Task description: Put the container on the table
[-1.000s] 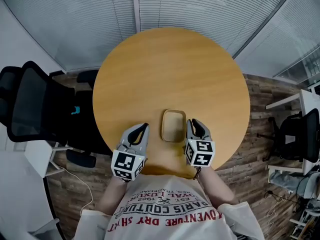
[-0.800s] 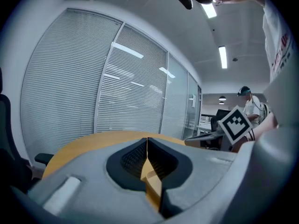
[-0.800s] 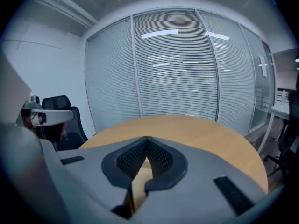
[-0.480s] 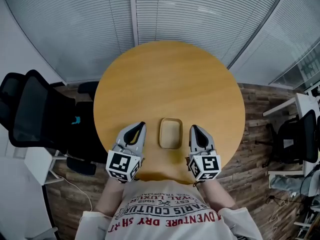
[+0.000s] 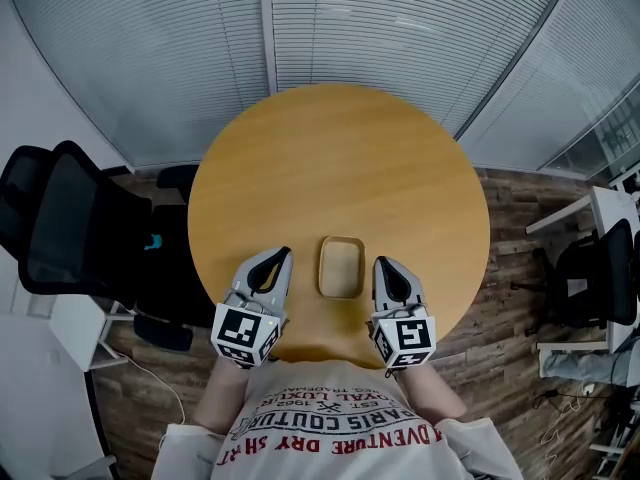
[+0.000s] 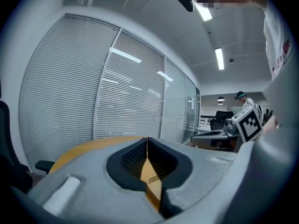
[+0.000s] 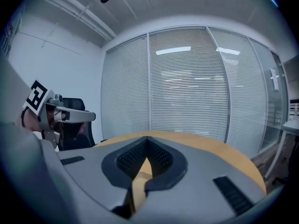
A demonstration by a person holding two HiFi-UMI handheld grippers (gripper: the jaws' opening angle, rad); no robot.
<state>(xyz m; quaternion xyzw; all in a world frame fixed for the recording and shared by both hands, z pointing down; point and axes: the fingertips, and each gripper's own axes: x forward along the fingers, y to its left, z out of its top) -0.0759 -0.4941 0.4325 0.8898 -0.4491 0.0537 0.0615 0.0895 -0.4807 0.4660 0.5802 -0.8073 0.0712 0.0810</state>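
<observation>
Head view. Container (image 5: 341, 266): one, a shallow tan tray, oblong with rounded corners and a raised rim, nothing inside it. It sits on the table (image 5: 340, 158) near the near edge, about midway left to right, between the two grippers and touching neither. Table: one, round, light wood. Left gripper (image 5: 282, 255): just left of the container, jaws pressed together, nothing pinched. Right gripper (image 5: 380, 264): just right of it, jaws likewise together and empty. Office chairs: two, black, one (image 5: 60, 218) far left and one (image 5: 585, 268) far right, both on the floor.

Left gripper view. Jaws meet tip to tip with nothing between them. The table's curved edge (image 6: 79, 148) lies beyond, the right gripper (image 6: 212, 134) off to the right.

Right gripper view. Jaws closed tip to tip and empty. The table top (image 7: 224, 153) spreads beyond, the left gripper (image 7: 91, 117) at far left.
</observation>
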